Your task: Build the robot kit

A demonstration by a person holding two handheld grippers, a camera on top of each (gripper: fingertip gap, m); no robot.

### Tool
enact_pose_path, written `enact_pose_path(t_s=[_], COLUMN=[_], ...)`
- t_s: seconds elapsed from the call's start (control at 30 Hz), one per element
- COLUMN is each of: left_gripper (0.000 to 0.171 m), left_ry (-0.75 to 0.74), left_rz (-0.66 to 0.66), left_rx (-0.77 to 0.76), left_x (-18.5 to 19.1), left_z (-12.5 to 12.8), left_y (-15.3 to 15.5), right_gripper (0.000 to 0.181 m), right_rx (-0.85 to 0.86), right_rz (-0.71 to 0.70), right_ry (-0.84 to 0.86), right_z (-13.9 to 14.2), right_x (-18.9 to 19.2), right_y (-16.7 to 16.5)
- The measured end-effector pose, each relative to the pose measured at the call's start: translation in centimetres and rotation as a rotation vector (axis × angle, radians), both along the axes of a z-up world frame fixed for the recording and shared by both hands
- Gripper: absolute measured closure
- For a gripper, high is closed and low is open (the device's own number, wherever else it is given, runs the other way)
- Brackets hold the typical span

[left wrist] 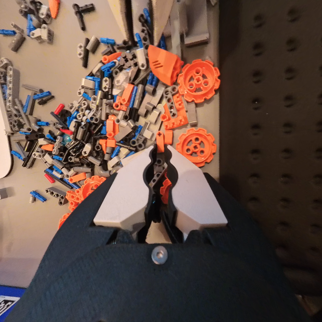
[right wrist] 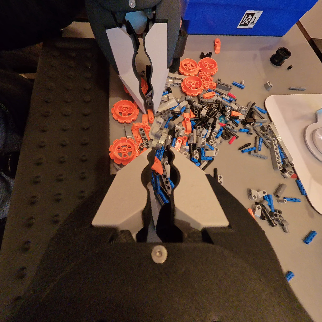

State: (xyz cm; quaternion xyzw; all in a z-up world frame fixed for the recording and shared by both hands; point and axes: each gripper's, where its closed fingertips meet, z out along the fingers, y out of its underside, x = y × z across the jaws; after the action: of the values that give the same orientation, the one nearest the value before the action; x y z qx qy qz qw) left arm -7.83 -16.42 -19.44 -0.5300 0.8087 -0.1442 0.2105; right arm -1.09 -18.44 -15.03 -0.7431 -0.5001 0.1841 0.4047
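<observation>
Left gripper pinches a small orange connector piece at its near end, at the pile's edge beside the tabletop's rim, where a studded black mat abuts. The piece looks light, rigid, smooth plastic, likely slippery, so a grip across its flat sides seems best; it is short, rounded, with a cross-shaped hole at the far end. Right gripper hovers over the pile of small parts, jaws slightly apart, holding nothing.
</observation>
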Motion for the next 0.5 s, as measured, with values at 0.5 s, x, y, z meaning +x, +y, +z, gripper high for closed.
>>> enact_pose_path(t_s=[0.5], left_gripper=[0.166], left_ry=[-0.535], left_rz=[0.27], left_rx=[-0.244], left_x=[5.1], left_z=[8.6], left_y=[2.0], right_gripper=[0.157], right_rx=[0.246], right_rz=[-0.163], right_ry=[0.051], right_z=[4.7], right_x=[1.5], right_y=[2.3])
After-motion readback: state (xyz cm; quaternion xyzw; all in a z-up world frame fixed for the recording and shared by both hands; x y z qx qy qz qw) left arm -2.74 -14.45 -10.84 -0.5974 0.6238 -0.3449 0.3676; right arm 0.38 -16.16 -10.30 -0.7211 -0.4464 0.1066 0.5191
